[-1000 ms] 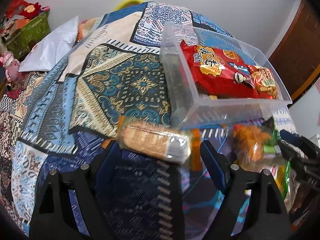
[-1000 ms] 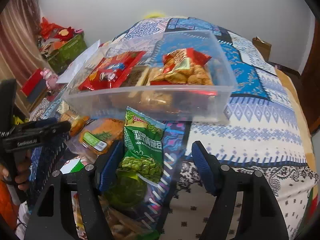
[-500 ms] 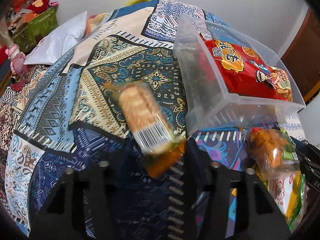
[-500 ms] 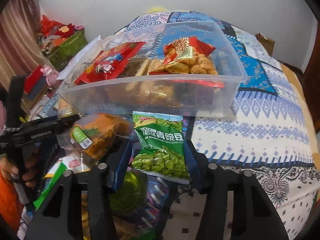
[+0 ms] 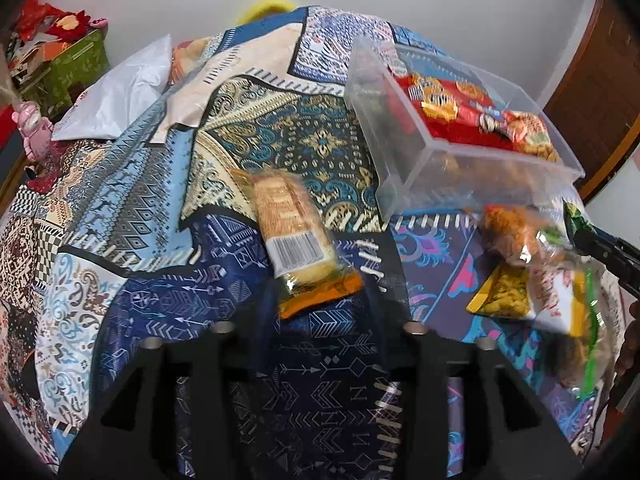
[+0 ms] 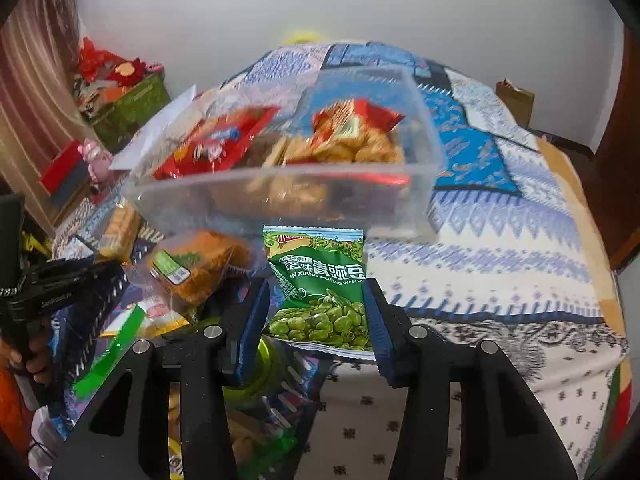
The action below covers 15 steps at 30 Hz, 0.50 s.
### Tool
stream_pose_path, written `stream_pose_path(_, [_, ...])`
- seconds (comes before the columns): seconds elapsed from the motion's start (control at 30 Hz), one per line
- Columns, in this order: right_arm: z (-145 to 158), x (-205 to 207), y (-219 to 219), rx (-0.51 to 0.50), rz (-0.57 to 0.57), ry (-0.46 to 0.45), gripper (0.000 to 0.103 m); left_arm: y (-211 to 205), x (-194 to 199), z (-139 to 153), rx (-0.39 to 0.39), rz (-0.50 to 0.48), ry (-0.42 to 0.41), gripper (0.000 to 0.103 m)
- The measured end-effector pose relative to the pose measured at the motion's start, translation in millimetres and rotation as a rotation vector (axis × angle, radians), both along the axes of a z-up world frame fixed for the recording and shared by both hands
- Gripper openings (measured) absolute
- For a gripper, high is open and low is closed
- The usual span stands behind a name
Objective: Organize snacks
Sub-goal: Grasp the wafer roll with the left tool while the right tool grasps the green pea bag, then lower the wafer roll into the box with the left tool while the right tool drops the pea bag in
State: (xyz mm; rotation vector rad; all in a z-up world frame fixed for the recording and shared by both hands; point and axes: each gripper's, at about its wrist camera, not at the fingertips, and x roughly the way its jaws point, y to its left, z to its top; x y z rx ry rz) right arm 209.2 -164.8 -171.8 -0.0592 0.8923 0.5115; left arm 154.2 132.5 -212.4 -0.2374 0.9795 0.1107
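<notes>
Partly done: the clear bin (image 6: 280, 188) at 12 o'clock holds red packs; the right gripper (image 6: 316, 312) pinches the green pea packet (image 6: 320, 280), the left gripper (image 5: 316, 320) clamps the biscuit pack (image 5: 288, 224) (loose snacks remain at 9 o'clock)

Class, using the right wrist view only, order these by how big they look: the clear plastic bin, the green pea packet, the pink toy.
1. Clear plastic bin
2. Green pea packet, though it sits nearest the camera, which enlarges it
3. Pink toy

Left hand-held gripper (image 5: 320, 320) closed, fingers dark, blurred. Right hand-held gripper (image 6: 316, 312) clamped, pads level.
</notes>
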Motion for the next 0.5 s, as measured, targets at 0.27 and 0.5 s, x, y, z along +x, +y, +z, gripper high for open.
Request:
stream_pose_path(0.27, [27, -3, -7, 0.013, -0.022, -0.073, 0.044, 10, 30, -3, 0.009, 0.07, 0.012, 0.066])
stream_pose_path(0.5, [40, 1, -10, 0.03, -0.038, -0.106, 0.044, 3, 45, -15, 0.075, 0.067, 0.017, 0.038])
